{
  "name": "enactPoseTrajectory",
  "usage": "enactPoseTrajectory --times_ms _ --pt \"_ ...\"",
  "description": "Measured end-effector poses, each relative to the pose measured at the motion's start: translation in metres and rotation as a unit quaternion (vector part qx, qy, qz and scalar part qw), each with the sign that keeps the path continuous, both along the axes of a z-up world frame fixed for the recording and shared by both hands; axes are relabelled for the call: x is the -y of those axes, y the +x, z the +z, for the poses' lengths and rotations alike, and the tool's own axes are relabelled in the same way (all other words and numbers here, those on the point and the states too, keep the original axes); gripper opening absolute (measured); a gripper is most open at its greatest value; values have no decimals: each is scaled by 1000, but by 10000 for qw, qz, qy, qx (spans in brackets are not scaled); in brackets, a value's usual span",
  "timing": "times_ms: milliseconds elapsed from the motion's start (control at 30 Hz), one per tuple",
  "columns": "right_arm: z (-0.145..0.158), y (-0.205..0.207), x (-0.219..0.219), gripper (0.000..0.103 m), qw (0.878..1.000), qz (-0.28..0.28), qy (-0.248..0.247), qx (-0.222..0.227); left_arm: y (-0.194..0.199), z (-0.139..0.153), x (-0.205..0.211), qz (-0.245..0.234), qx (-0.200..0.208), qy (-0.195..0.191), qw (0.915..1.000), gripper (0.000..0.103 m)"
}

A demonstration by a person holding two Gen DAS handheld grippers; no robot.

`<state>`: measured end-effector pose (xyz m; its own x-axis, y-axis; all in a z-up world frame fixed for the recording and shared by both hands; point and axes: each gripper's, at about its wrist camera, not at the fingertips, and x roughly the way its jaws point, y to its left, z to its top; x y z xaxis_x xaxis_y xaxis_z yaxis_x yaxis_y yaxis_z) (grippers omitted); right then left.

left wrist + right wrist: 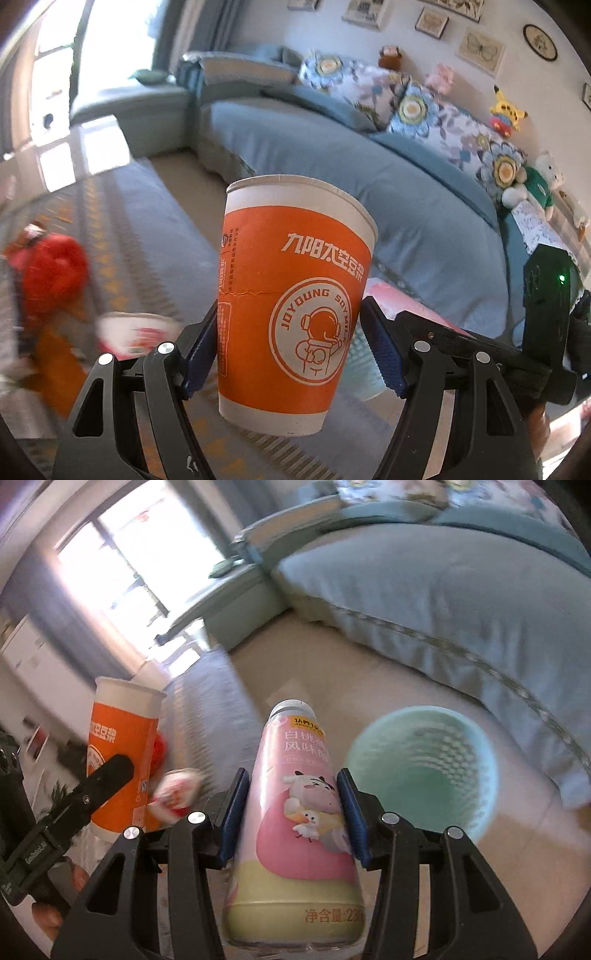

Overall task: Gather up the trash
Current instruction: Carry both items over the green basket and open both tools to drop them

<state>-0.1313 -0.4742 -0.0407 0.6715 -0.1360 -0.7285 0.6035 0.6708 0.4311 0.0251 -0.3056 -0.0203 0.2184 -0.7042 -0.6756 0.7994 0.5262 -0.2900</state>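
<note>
Left wrist view: our left gripper [288, 332] pinches the paper cup [291, 302] mid-wall; it is light and crushes easily. Our right gripper [291, 808] squeezes the slippery bottle [295, 830], near the bin [476, 775], perhaps empty.

Home lounge (sofa [332, 155], plush toys [506, 110])

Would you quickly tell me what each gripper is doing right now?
Left gripper: shut on the orange paper cup.
Right gripper: shut on the pink bottle.
</note>
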Motion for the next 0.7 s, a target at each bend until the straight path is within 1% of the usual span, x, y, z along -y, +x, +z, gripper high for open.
enactPoseTrajectory --times_ms 100,167,233,300,367,467,533,700 --pt "-26 -15 23 45 9991 -338 140 -214 1 -33 35 -143 -293 262 9991 71" --pt "-45 -18 34 45 9979 -486 232 -361 1 -52 50 -199 -413 430 9980 71" --pt "-64 -21 44 45 9964 -595 371 -481 1 -68 61 -252 -458 565 9970 71" --pt "-76 -22 45 45 9952 -677 412 -574 0 -80 72 -311 -434 694 9962 71" --pt "-87 -22 49 45 9939 -751 473 -659 -2 -86 77 -373 -435 736 9956 72" --pt "-104 -22 54 46 9918 -827 536 -819 -4 -96 84 -470 -368 909 9941 73" --pt "-111 -21 54 46 9902 -885 567 -916 -6 -98 87 -482 -306 1021 9931 80" --pt "-111 -22 54 47 9904 -882 481 -949 -5 -94 79 -485 -198 1023 9934 81"
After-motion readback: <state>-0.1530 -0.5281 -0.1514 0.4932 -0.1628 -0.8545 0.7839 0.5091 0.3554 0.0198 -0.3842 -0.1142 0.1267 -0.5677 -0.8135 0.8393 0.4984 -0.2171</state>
